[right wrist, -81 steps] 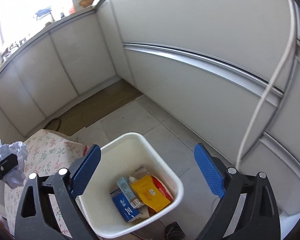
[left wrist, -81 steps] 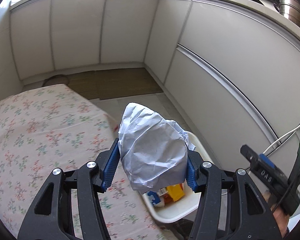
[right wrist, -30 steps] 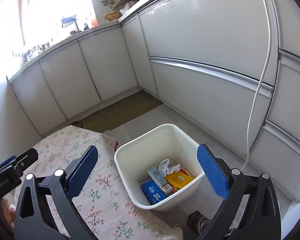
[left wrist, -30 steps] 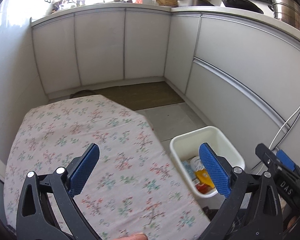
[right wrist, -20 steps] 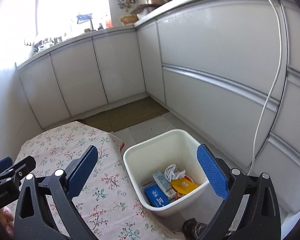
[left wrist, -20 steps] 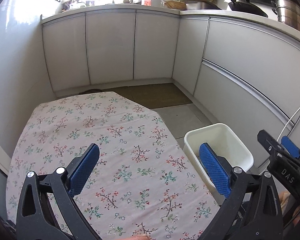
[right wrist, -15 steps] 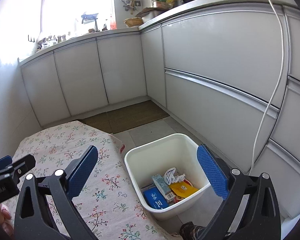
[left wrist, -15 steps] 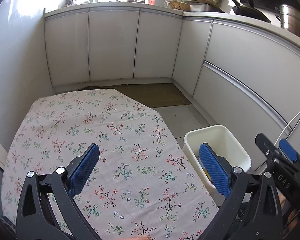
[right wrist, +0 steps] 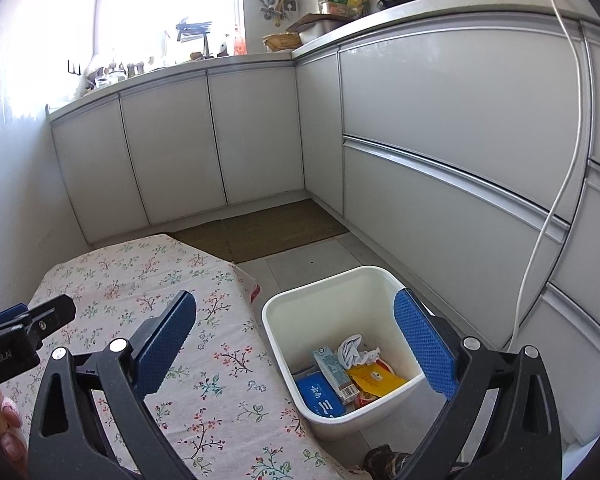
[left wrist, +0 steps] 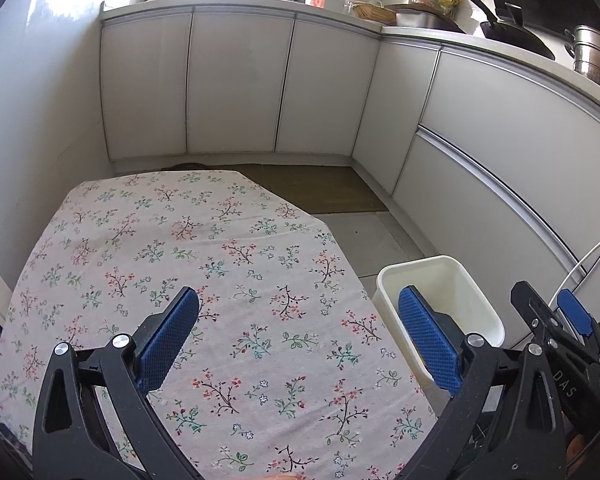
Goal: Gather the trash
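Observation:
A white bin [right wrist: 340, 304] stands on the floor right of the table; it also shows in the left wrist view [left wrist: 440, 276]. Inside lie a crumpled white paper [right wrist: 356, 352], a small carton [right wrist: 336, 376], a blue packet [right wrist: 320, 396] and a yellow packet [right wrist: 376, 378]. My left gripper [left wrist: 300, 340] is open and empty above the flowered tablecloth [left wrist: 180, 248]. My right gripper [right wrist: 296, 344] is open and empty, above the bin's near left side and the table edge.
White kitchen cabinets [left wrist: 240, 88] run along the back and right. A brown mat [right wrist: 268, 228] lies on the tiled floor. A white cable [right wrist: 556, 180] hangs down the right cabinets. Pots and clutter sit on the counter [left wrist: 500, 44].
The left gripper let go of the crumpled paper, which now lies in the bin. Both grippers have pulled back and up from the bin, over the table.

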Demonstrator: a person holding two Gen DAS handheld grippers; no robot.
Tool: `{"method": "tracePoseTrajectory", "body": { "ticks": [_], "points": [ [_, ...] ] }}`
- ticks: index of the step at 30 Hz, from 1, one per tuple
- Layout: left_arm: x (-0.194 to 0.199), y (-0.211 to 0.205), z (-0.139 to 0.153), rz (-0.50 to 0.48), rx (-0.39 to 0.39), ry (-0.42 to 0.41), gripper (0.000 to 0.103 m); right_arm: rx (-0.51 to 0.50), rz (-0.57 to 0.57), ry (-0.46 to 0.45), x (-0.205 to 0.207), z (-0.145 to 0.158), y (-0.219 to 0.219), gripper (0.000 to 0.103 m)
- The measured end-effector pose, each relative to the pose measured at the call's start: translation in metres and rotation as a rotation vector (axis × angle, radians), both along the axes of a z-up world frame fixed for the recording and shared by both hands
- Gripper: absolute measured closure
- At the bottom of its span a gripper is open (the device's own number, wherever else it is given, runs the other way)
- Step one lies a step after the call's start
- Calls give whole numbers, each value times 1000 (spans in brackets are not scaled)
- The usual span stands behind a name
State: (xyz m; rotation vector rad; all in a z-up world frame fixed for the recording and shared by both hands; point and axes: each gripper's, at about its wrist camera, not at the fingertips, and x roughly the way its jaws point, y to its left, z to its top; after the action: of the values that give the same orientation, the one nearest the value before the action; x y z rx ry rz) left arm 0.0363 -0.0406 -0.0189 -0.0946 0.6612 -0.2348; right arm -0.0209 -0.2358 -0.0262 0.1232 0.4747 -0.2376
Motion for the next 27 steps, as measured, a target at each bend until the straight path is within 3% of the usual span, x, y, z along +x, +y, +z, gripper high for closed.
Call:
{"method": "tracePoseTrajectory", "body": {
  "ticks": [27],
  "points": [
    [0,0,-2,5,6,1,7,-23,10,1,0,-2,6,7]
  ]
}}
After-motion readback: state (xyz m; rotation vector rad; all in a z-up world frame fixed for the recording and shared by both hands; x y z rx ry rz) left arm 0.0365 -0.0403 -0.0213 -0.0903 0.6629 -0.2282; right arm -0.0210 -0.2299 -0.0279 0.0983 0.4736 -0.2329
